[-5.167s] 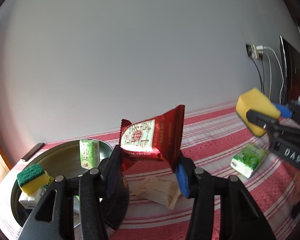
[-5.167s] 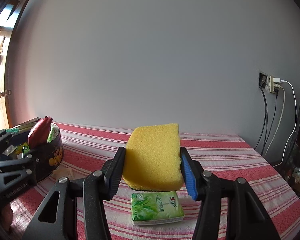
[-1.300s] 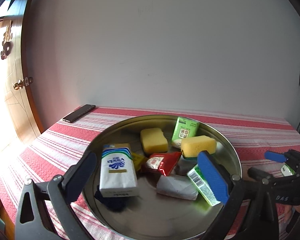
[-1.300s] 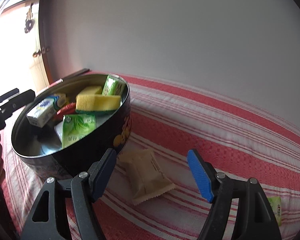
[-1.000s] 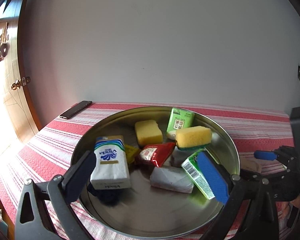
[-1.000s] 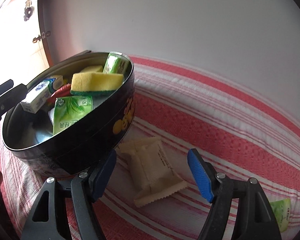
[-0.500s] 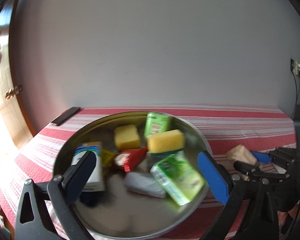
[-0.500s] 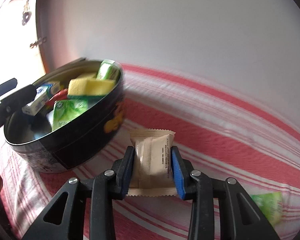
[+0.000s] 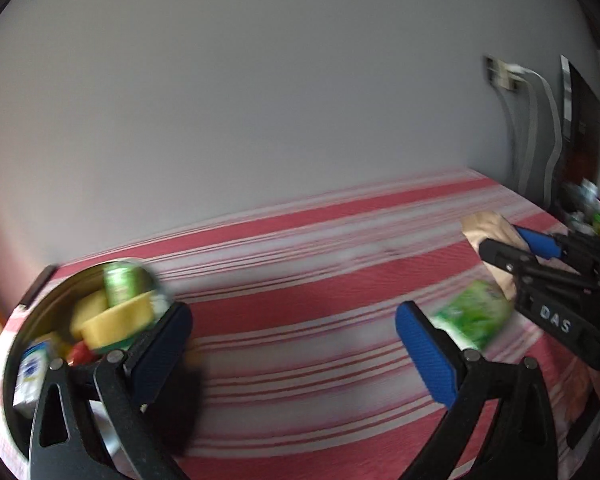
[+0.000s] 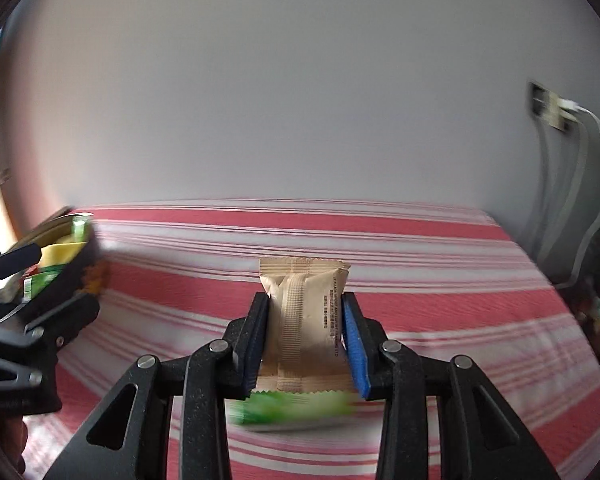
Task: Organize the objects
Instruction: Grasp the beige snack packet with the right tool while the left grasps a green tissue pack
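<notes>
While the plain grey wall [image 10: 284, 92] fills the upper part of both views, the counter under a red-and-white striped cloth [image 10: 420, 276] carries everything below it. At the counter's left edge stands the round dark metal tin [image 9: 24, 324], holding yellow sponges [image 9: 118, 324], a green packet [image 9: 120, 284] on end near its far rim, something red low down and a blue-and-white tissue pack [image 9: 30, 376] at its near side; motion blur hides finer detail there. A dark flat object [image 9: 40, 282] lies on the counter just beyond the tin, near the back edge.

The left claw [image 9: 294, 344] stands wide open with nothing between its blue pads [image 9: 426, 352], over bare cloth just right of the tin. The right claw [image 10: 306, 334] is clamped on the beige foil snack sachet [image 10: 304, 320], which stands upright between the pads, its crimped top edge rising above them and its lower edge hanging below. The sachet is lifted clear of the cloth, over the middle of the counter towards the right edge.

Directly beneath it lies the blurred green-printed tissue pack [image 10: 292, 406], flat on the cloth; in the left wrist view this pack [image 9: 474, 318] sits just under the right claw's black frame. A white wall socket with plugs and cables [image 10: 552, 112] hangs beyond the right edge.
</notes>
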Demonstrator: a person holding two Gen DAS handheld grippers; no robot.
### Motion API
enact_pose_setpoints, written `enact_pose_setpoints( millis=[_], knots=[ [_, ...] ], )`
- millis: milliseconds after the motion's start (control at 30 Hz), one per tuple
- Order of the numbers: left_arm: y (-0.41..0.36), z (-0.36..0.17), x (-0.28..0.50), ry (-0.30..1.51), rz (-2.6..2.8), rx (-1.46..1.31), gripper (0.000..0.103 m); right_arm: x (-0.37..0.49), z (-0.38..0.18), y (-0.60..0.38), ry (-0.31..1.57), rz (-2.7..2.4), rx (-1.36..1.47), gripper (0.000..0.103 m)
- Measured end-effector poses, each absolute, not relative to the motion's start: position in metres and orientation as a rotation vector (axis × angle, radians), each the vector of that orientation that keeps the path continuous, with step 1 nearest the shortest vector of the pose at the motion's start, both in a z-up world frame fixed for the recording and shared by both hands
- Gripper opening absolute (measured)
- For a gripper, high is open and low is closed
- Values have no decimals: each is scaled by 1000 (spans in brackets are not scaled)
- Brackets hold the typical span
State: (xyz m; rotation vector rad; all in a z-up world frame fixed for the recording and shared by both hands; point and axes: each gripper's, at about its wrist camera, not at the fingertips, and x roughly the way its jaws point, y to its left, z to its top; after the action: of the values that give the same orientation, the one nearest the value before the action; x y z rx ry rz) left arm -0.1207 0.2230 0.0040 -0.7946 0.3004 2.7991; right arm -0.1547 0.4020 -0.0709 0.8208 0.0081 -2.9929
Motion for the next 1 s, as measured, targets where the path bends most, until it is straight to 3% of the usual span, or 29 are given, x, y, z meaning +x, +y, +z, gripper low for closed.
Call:
enact_pose_setpoints(
  millis=[300,600,833,900,967,1000],
  knots=[
    [297,-14,-133,377,2558,-845,103,-157,-81,447,-104,-3069,931,39],
    [308,-30,-142,327,2408,-930,103,-153,-84,458,-158,-3055,973,39],
    [325,-37,-138,456,2342,-952,102,-157,-84,458,-140,-3047,985,39],
    [325,-37,-137,462,2335,-951,95,-157,-84,456,-124,-3048,983,39],
    [326,-40,-139,463,2315,-974,73,-157,-84,453,-106,-3050,982,39],
    [326,-41,-141,460,2298,-990,67,-158,-84,452,-99,-3050,980,39]
  ],
)
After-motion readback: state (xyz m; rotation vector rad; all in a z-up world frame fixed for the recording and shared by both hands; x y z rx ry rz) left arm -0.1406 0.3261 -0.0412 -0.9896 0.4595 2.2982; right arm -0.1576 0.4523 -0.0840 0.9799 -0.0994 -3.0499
